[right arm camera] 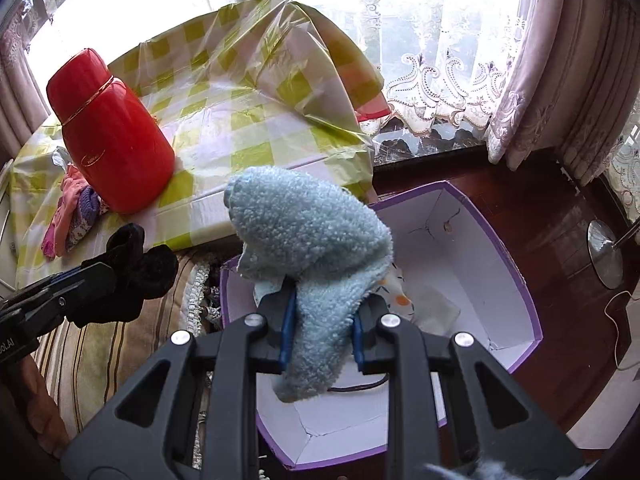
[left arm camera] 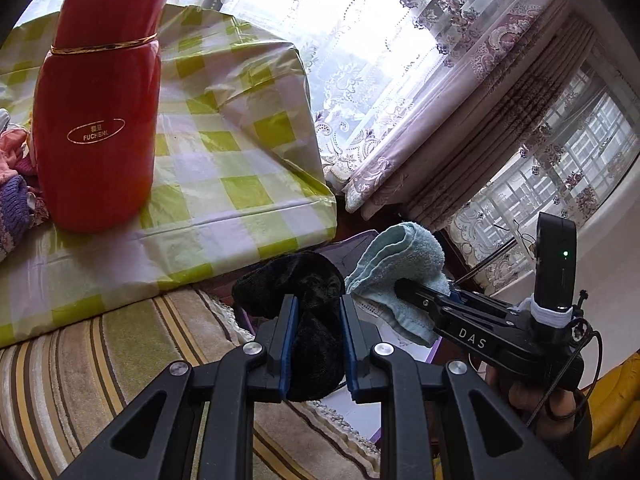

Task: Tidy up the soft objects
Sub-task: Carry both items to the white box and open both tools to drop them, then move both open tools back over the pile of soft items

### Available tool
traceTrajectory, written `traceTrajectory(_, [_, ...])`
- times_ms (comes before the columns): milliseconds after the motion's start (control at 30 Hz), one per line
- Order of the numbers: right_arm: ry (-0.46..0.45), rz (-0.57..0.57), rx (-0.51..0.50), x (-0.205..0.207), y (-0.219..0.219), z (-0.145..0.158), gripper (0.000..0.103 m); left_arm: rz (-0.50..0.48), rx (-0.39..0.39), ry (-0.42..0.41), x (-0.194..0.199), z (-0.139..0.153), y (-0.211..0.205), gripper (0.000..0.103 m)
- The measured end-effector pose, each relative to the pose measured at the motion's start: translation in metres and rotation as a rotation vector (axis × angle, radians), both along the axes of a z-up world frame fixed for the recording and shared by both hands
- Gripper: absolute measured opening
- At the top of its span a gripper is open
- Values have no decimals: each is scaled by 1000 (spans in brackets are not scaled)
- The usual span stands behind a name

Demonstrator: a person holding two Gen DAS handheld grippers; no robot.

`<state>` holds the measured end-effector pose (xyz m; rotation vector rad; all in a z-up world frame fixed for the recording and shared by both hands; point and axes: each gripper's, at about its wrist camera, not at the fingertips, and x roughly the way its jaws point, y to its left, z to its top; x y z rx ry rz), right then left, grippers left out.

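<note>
Open purple-rimmed white cardboard box [right arm camera: 472,248] beneath the right tongs [right arm camera: 324,334], its interior largely free; tall red metal flask [right arm camera: 114,140] blocks the checked-cloth surface [right arm camera: 248,120] at left.

Flask [right arm camera: 110,136] on table [right arm camera: 240,120], clothes [right arm camera: 72,212] left of it, box [right arm camera: 500,260] right of table

A light blue towel [right arm camera: 316,248], fluffy terry cloth and folded over into a thick bundle, is clamped between the pads of the right tongs [right arm camera: 320,338] and hangs above a white box with purple edges [right arm camera: 500,248]. A black plush cloth [left arm camera: 308,320], bunched up, is pinched in the left tongs [left arm camera: 318,344]. A pink and purple knitted bundle [right arm camera: 74,212] lies crumpled on the desk [right arm camera: 248,120] with the green checked cover.
</note>
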<state>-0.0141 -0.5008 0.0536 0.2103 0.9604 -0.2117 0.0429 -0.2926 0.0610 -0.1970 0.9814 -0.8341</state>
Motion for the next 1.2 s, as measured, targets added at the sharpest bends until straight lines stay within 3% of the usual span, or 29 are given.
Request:
traceTrajectory(200, [8,-33,-4,-13,-17,1,32,-111,0,37,-13,-5,-25,21])
traceTrajectory(300, [15,-44,-10,-16,-22,0,35,-167,8,59,-20,-8,-39,26])
traceTrajectory(400, [16,-57,-17,-18,-26,-1,44,-172,30,69,-22,-12,-43,35])
traceTrajectory(467, [7,-58,-18,-18,-27,1,45,-163,36,68,-22,-12,-42,44])
traceTrajectory(633, [-13,-53,-30,-18,-25,6,56,-123,75,13,-22,-5,-37,48])
traceTrajectory(733, [-33,-46,-42,-19,-22,10,58,-88,114,-37,-23,-1,-34,55])
traceTrajectory(833, [-69,-38,-81,-20,-15,17,63,-30,201,-137,-27,5,-33,61])
traceTrajectory(900, [-94,-40,-115,-20,-10,22,74,17,262,-201,-28,10,-33,63])
traceTrajectory(1000, [-116,-42,-180,-16,1,28,81,84,350,-287,-28,16,-28,68])
traceTrajectory(1200, [-152,13,-240,-9,23,29,86,153,503,-535,-34,28,-17,72])
